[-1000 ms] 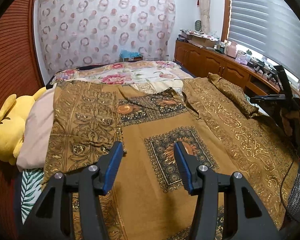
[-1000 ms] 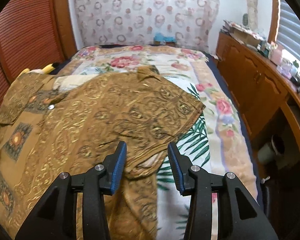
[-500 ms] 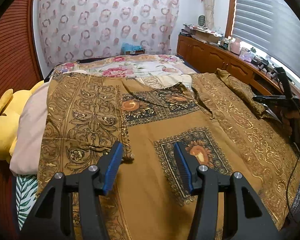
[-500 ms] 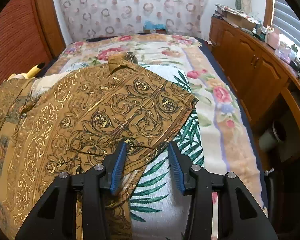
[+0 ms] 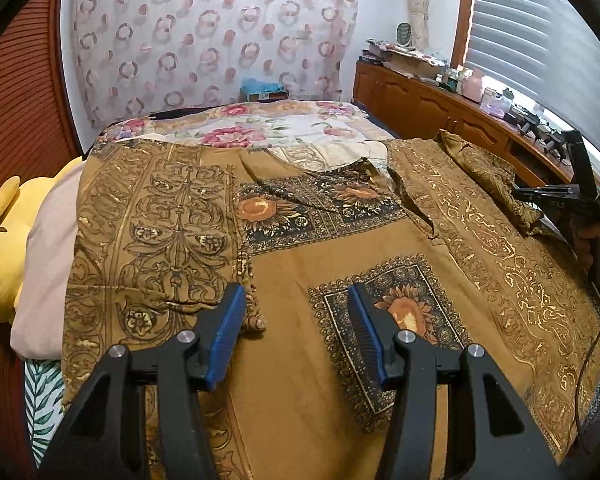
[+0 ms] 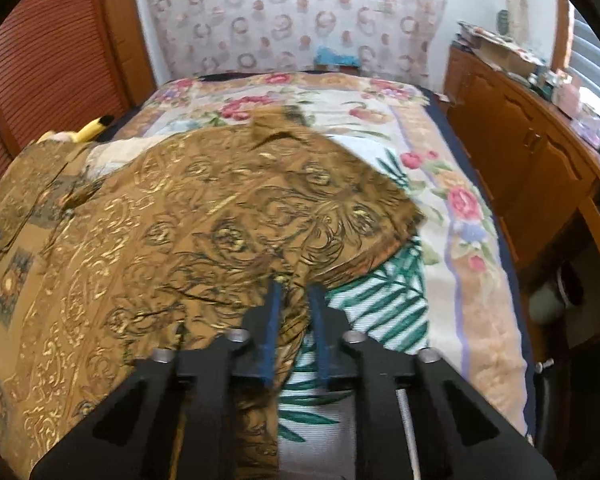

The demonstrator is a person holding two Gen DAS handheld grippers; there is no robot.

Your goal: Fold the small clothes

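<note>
Left wrist view: the left gripper (image 5: 296,320) hovers low over the brown gold-patterned batik shirt (image 5: 300,264) spread on the floral-quilted bed (image 5: 260,132), jaws spread wide, holding nothing.

Right wrist view: the right gripper (image 6: 296,300), jaws nearly together, pinches the shirt's sleeve hem (image 6: 296,280); folding cleanly likely means lifting it evenly inward.

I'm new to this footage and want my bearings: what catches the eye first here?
The big brown-and-gold patterned shirt spread across the bed dominates both views. The right gripper has its blue pads nearly closed at the shirt's right sleeve edge, while the left gripper hovers open above the shirt's front. A yellow plush toy sits at the bed's left side.
</note>
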